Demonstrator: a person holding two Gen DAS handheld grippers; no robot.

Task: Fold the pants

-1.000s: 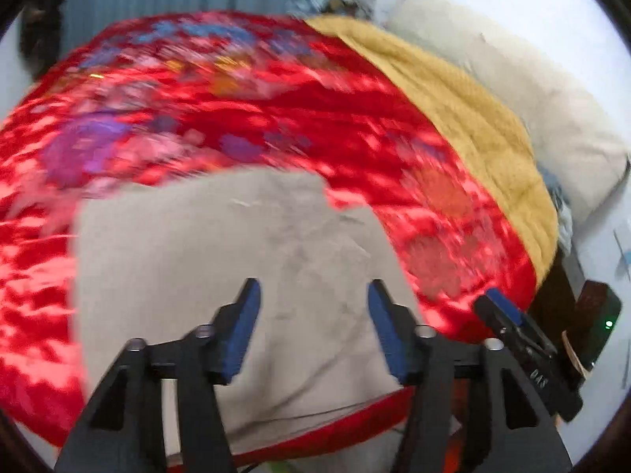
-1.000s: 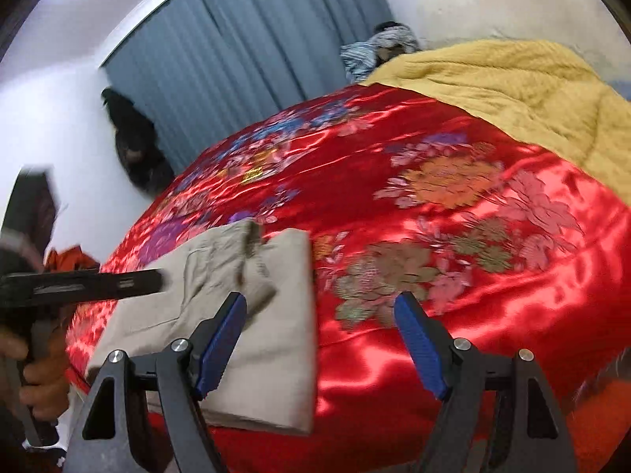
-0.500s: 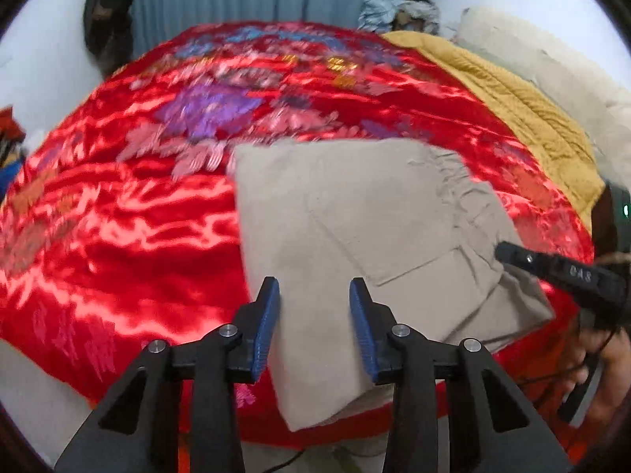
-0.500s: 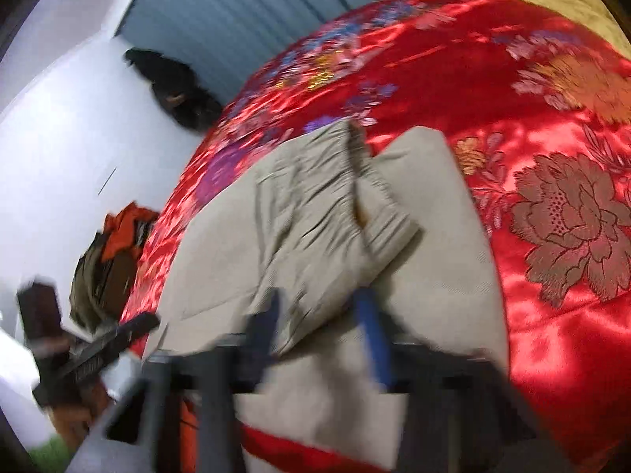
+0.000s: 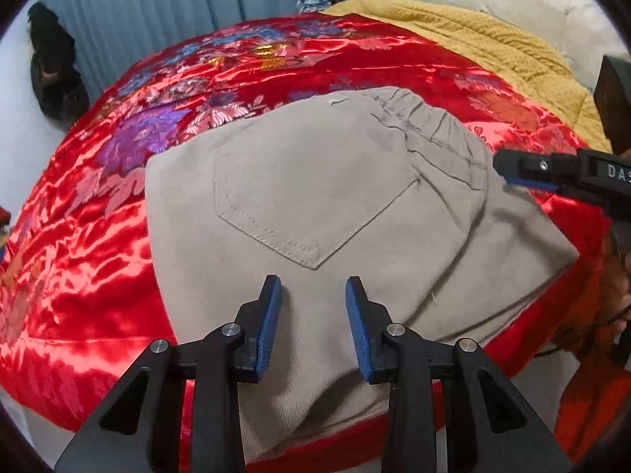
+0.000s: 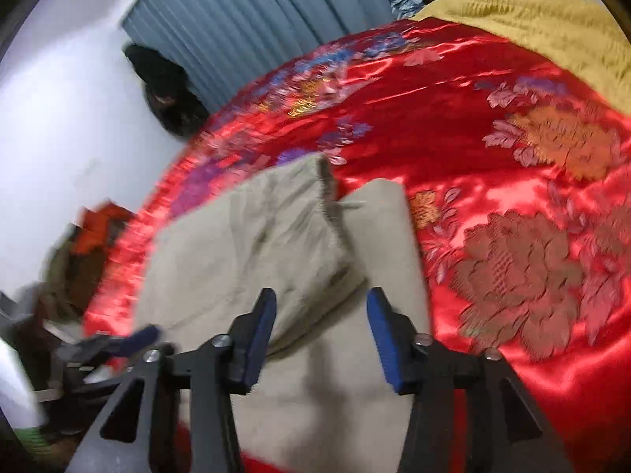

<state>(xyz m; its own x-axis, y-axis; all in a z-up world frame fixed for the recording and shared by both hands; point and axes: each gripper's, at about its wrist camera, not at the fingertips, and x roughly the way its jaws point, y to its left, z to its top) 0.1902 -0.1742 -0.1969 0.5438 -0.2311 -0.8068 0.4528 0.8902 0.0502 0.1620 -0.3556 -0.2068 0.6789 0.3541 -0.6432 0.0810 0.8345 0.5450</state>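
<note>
Left wrist view
Pants: beige pants (image 5: 315, 197), already folded into a compact stack, lie at the near edge of the bed on the red floral satin bedspread (image 5: 98, 236); back pocket (image 5: 311, 201) faces up, elastic waistband (image 5: 430, 126) toward the far right.
Left gripper: the left gripper (image 5: 313, 299) hovers over the near part of the stack, jaws closing (nothing is pinched; cloth lies below the blue pads, not between them).
Right gripper, seen from here: its tip (image 5: 524, 173) sits just beside the waistband corner; from this view I cannot tell how its jaws stand.
Background: mustard blanket (image 5: 493, 47) at the far side, grey-blue curtain (image 5: 177, 12) behind.

Right wrist view
Pants: the same stack (image 6: 276, 244), upper layer rumpled over a flatter lower layer.
Right gripper: right gripper (image 6: 321, 315) spread and opening, gripping nothing, with the folded edge ahead of the pads.

Handling (a judgement)
Feel: soft, light, limp twill; it will sag wherever unsupported, and the satin beneath looks slippery, so the stack may slide.
Where to hold: the thick waistband corner and the opposite folded edge, catching all layers.
</note>
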